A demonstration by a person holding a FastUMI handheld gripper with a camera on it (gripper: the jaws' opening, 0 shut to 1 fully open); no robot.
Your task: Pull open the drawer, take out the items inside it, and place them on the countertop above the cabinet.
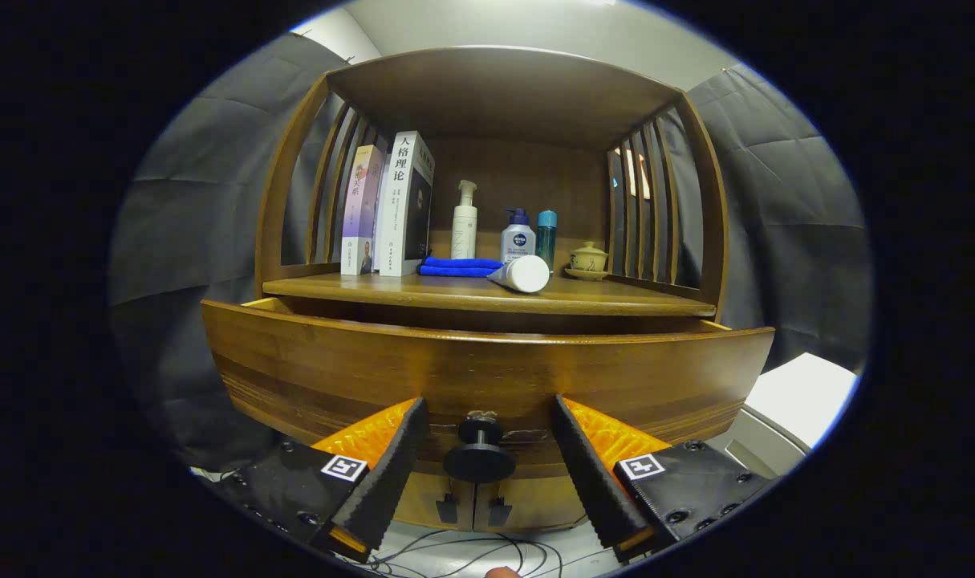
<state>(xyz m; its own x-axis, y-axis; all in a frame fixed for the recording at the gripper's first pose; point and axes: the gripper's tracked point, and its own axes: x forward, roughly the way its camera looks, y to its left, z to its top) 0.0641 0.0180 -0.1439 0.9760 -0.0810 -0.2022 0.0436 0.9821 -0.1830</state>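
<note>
A wooden cabinet's drawer stands pulled partly out, its front panel just ahead of my fingers. Its round dark knob sits between my two fingers, untouched by either. My gripper is open, a gap on each side of the knob. The drawer's inside is hidden behind its front panel. On the countertop above lie a blue cloth and a white tube on its side.
On the countertop stand two books, a white pump bottle, a blue-capped pump bottle, a teal bottle and a small lidded cup. Cables lie on the floor below. A white box sits right of the cabinet.
</note>
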